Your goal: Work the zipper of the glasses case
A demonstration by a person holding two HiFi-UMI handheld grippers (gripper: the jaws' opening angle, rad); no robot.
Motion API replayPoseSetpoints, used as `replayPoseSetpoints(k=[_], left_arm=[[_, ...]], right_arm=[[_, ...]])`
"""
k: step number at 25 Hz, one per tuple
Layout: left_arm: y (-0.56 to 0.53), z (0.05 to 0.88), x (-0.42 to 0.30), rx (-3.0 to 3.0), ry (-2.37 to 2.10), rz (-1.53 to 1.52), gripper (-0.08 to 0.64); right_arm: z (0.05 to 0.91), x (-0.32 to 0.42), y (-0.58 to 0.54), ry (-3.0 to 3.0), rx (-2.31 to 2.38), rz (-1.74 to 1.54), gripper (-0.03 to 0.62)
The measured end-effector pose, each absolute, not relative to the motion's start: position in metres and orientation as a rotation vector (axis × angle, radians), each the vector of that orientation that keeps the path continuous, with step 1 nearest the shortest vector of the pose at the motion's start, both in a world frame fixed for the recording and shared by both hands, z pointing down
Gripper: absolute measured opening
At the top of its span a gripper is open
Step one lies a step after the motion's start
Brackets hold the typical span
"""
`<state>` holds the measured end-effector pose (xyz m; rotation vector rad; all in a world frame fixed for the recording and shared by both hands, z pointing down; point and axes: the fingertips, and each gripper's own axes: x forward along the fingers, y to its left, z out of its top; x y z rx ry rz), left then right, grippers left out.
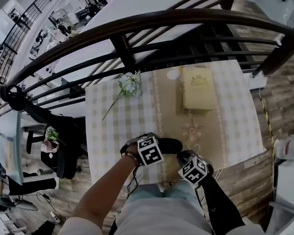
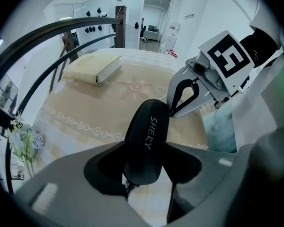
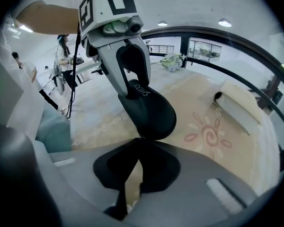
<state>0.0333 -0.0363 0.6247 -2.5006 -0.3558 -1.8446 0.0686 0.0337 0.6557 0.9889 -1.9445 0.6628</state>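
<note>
A black glasses case (image 1: 169,144) marked SHERY is held just above the near edge of the table (image 1: 112,121). My left gripper (image 2: 143,171) is shut on the case (image 2: 146,136), clamping its near end between both jaws. The right gripper (image 3: 139,140) is shut, its tips meeting on the small metal zipper pull (image 3: 140,137) at the rounded end of the case (image 3: 150,112). In the left gripper view the right gripper (image 2: 172,111) touches the case's far end. In the right gripper view the left gripper (image 3: 129,86) grips the case from above.
A cream book (image 1: 198,88) lies at the far right of the checked tablecloth, and a sprig of artificial flowers (image 1: 129,84) at the far left. A dark wooden railing (image 1: 137,21) arcs behind the table. The person's lap is right below the grippers.
</note>
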Motion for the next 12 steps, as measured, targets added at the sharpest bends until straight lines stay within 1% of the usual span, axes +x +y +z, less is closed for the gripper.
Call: replayPoseSetpoints(k=[8,12], left_arm=[[-0.0368,0.6273,0.0342,-2.509,-0.36,-1.847,0.218],[-0.0362,0.6273,0.0336,-2.496,-0.374,-1.857,0.218]], right_arm=[[0.6575,0.0648,0.0315,-1.914,1.132,0.869,0.031],[0.6585,0.0642,0.0322,-1.896,1.169,0.915,0.031]])
